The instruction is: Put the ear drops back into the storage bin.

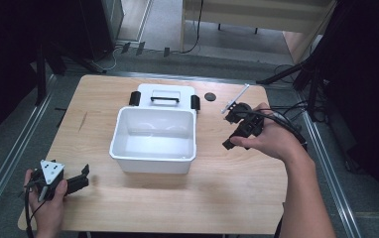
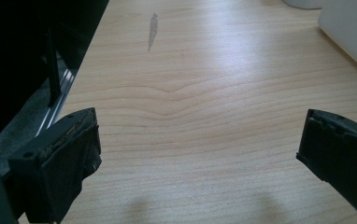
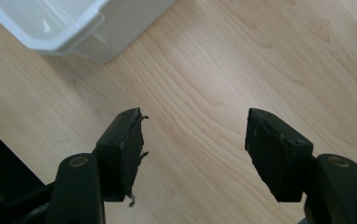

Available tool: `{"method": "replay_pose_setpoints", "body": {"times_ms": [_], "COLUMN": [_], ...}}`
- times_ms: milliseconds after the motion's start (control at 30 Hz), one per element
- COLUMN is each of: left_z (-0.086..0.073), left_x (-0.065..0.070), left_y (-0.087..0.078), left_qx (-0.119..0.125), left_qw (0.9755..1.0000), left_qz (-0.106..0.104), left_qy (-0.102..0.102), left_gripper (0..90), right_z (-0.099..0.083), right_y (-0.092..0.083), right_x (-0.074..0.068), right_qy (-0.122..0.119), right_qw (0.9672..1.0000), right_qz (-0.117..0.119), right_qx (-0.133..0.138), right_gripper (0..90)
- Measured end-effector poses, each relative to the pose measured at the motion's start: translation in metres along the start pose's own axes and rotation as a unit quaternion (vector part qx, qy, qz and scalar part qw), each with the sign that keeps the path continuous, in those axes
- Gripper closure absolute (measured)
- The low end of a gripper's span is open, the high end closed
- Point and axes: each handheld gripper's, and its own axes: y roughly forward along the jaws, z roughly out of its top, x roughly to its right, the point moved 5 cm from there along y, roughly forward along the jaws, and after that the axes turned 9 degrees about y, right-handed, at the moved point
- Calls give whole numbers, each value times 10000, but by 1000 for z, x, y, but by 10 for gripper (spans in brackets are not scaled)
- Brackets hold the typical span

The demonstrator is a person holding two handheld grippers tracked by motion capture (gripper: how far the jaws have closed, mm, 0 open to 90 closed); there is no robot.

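So the white bin [image 1: 154, 141] is sat open in the middle of the worktop [image 1: 227, 198], with its lid [image 1: 165, 97] lying flat just behind it, touching or nearly touching the back rim. Nothing can be seen inside the bin.

What could go wrong, as a guess: the bin looks light and empty, so if it gets nudged by the right gripper [image 1: 232, 136] coming in from the side, it would probably be shoved across the wood instead of being gripped. The rim is thin too, so a shallow pinch could slip off. The cable trailing from that gripper could also get dragged over the small black disc [image 1: 209, 96] near the back edge. And if the lid is what's wanted, its black handle [image 1: 165, 99] is low and flat, so it could easily be missed.

Fingers now. On the left gripper [image 1: 81, 177], parked at the near left corner well apart from the bin, the fingers [image 2: 69, 154] are spread wide, with nothing held and only bare wood between them. Same story on the right: its fingers [image 3: 123, 149] are wide open over bare worktop, nothing touched, with the bin's corner [image 3: 74, 28] seen just ahead.
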Motion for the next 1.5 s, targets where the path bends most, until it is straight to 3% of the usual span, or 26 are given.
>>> {"method": "replay_pose_setpoints", "body": {"times_ms": [500,900,1067,1200,1333,1500], "left_z": [-1,-1,-1,-1,-1,-1], "left_x": [1,0,0,0,0,0], "left_y": [-1,0,-1,-1,-1,-1], "left_qx": [-44,-45,-43,-47,-45,-48], "left_qw": [10000,10000,10000,10000,10000,10000], "left_qz": [-26,-35,-40,-42,-39,-47], "left_qy": [-13,-11,-14,-12,-10,-4], "left_gripper": [0,0,0,0,0,0], "right_z": [-48,-78,-89,-101,-112,-127], "right_y": [24,41,49,62,72,89], "right_x": [30,45,51,57,63,66], "right_qy": [538,903,1016,1153,1474,1781], "right_qw": [9985,9956,9928,9880,9774,9646], "right_qz": [18,-72,-196,-350,-378,-584], "right_qx": [102,236,603,961,1465,1854], "right_gripper": [359,355,351,303,266,213]}}
